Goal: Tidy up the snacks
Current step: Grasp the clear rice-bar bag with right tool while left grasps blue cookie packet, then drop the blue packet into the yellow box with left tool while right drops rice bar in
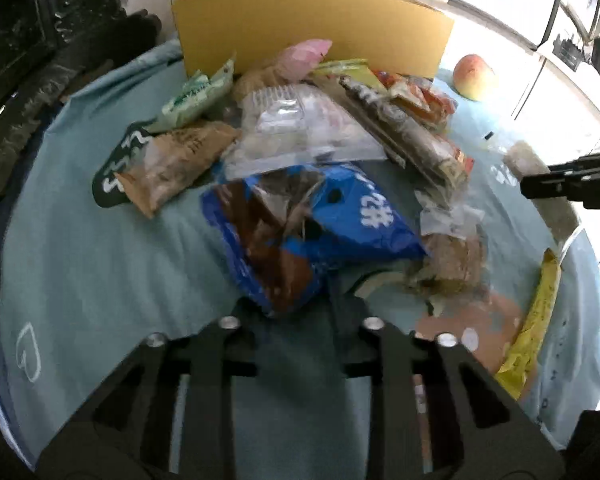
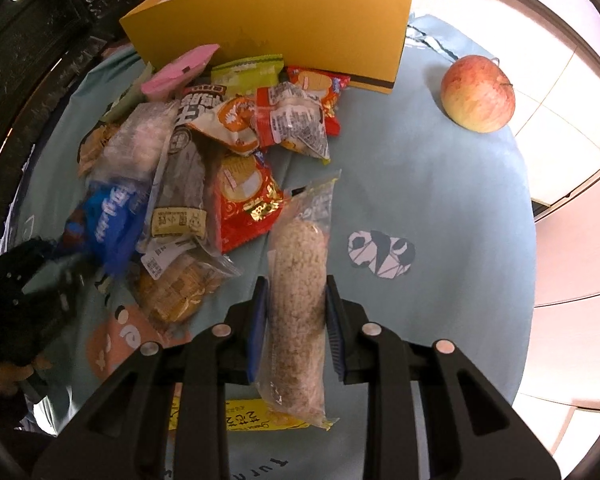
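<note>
— The right gripper [image 2: 296,320] has its fingers [image 2: 258,320] pinched on the puffed-rice roll [image 2: 298,280], gripping it about halfway along its clear wrapper. The roll runs lengthwise between them, far end pointing toward the yellow box [image 2: 268,28] at the back of the counter [image 2: 440,200].

— So the box is where it goes?

— That's my guess, given they're tidying snacks. It stands open-topped behind the heap of packets [image 2: 220,140], with the apple [image 2: 478,94] off to its right, well apart. I'd lift the roll clear over the heap rather than skim across it, so the trailing end doesn't snag the red packet [image 2: 246,204] just beside it. And grip gently; puffed rice will crush, and a slick wrapper may slide.

— What's the left one doing?

— The left gripper [image 1: 296,312] is low at the near edge of the pile, with a blue snack bag [image 1: 300,228] right at its tips. The bag's lower corner sits between the fingers [image 1: 342,300], which stand fairly narrow, but it's blurred there, so I can't tell whether they've actually closed on it.

— Anything loose nearby?

— A yellow packet [image 1: 532,320] lies on the teal cloth to the left gripper's right. It also shows under the roll's near end from the right camera.
</note>
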The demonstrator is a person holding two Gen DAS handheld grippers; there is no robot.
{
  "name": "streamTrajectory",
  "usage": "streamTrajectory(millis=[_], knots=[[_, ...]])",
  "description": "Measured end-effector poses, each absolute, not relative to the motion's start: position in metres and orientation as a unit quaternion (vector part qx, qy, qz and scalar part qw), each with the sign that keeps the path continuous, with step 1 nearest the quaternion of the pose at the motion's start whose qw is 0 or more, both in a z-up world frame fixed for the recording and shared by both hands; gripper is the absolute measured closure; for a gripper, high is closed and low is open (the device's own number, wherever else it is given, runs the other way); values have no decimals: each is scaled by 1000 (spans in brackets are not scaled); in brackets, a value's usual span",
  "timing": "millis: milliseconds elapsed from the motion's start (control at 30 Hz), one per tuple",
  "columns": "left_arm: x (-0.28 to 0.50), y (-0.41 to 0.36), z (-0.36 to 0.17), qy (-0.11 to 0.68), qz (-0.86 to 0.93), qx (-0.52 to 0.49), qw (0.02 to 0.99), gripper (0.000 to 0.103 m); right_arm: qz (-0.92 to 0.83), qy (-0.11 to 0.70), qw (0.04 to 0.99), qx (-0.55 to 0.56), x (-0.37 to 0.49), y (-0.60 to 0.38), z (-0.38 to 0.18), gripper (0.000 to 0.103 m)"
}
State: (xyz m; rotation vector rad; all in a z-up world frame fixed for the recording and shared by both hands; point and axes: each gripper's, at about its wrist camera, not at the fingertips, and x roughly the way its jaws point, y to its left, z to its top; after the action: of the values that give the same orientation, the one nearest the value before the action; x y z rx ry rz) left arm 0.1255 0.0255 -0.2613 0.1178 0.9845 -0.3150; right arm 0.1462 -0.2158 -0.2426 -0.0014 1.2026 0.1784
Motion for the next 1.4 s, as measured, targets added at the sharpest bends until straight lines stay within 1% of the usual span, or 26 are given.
streamTrajectory(millis=[100, 233, 267, 300, 367, 400, 467, 567, 600, 633, 667, 700, 733, 800, 900, 1067, 1233, 1400], knots=[[123, 23, -254, 463, -170, 57, 868, 92, 81, 564, 822, 5, 145, -219, -242, 75], [123, 26, -247, 460, -159, 42, 873, 92, 83, 563, 822, 6, 144, -218, -242, 75], [124, 28, -247, 464, -159, 29, 871, 87, 83, 563, 822, 6, 144, -218, -243, 75], [125, 30, -246, 464, -158, 16, 871, 56, 84, 563, 822, 5, 143, -218, -243, 75], [127, 39, -240, 446, -138, -20, 884, 4, 85, 564, 822, 3, 143, -216, -243, 75], [130, 44, -235, 431, -128, -46, 892, 4, 85, 564, 822, 2, 143, -216, -243, 75], [143, 48, -237, 444, -123, -77, 884, 4, 85, 564, 821, -1, 142, -216, -243, 75], [163, 47, -251, 475, -96, -82, 871, 4, 83, 564, 822, -2, 142, -216, -241, 75], [169, 46, -256, 484, -92, -85, 866, 6, 83, 563, 822, -3, 142, -216, -240, 75], [170, 45, -259, 487, -98, -88, 863, 10, 82, 562, 823, -4, 142, -217, -240, 75], [172, 39, -260, 490, -110, -80, 861, 27, 82, 562, 823, -5, 142, -217, -240, 75], [171, 29, -260, 490, -124, -59, 861, 38, 81, 562, 823, -4, 142, -217, -240, 75], [168, 22, -260, 485, -127, -38, 865, 40, 80, 562, 823, -3, 142, -218, -240, 75], [165, 12, -258, 481, -142, -11, 865, 47, 77, 564, 822, 2, 142, -220, -242, 75], [165, 19, -255, 484, -147, -32, 862, 50, 77, 563, 823, 6, 142, -221, -242, 75], [148, 33, -233, 455, -157, -66, 874, 50, 83, 555, 828, 6, 143, -218, -235, 75], [134, 36, -200, 419, -169, -75, 889, 50, 96, 541, 835, 8, 144, -214, -222, 75], [125, 38, -167, 379, -179, -84, 904, 50, 116, 517, 848, 16, 144, -212, -195, 75]])
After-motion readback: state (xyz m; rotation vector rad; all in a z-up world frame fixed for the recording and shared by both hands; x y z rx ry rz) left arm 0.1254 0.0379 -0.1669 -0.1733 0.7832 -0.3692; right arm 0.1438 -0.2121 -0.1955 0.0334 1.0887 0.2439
